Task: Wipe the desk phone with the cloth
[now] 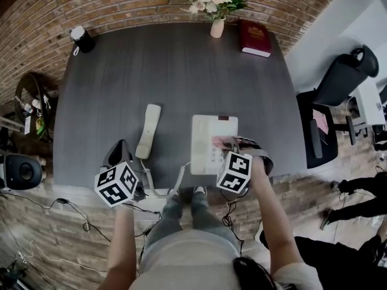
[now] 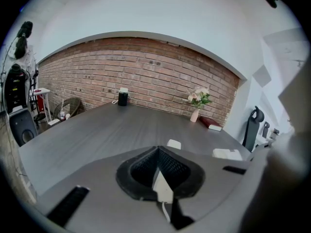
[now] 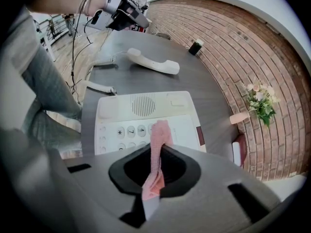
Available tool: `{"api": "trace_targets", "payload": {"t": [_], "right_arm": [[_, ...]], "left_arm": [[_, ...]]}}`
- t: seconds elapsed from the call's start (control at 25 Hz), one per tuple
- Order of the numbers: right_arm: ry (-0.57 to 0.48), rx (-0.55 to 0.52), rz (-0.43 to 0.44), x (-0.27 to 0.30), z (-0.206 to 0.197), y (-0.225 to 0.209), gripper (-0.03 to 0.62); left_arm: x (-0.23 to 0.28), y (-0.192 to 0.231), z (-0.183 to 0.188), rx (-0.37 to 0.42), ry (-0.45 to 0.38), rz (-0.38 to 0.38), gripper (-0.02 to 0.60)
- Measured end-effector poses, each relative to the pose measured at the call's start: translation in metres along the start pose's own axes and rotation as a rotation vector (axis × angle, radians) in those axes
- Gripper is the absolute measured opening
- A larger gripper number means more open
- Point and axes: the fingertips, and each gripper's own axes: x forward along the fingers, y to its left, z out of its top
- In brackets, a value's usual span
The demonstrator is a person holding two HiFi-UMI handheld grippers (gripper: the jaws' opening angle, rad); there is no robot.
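Phone [image 1: 213, 144] is sitting at the desk's [image 1: 181, 71] front edge, its handset [image 1: 149, 130] lying beside it, and I am holding the pink cloth [image 3: 158, 149], pinched in my right gripper [image 3: 154, 178], over its keys, so wiping is seemingly only starting, my left gripper [image 2: 163, 188] hanging closed, empty.

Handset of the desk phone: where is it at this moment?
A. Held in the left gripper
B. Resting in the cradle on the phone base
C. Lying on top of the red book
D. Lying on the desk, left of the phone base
D: the head view shows the handset lying flat on the desk, off its cradle and to the left of the phone base.
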Motion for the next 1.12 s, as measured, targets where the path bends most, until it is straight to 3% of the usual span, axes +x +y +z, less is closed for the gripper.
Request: {"api": "trace_targets", "payload": {"t": [1.12], "right_arm": [[0.016,0.031,0.029,-0.005,-0.003,0.029,0.023]], "left_arm": [[-0.001,-0.002,-0.008,0.023,0.021,-0.041,0.005]]}}
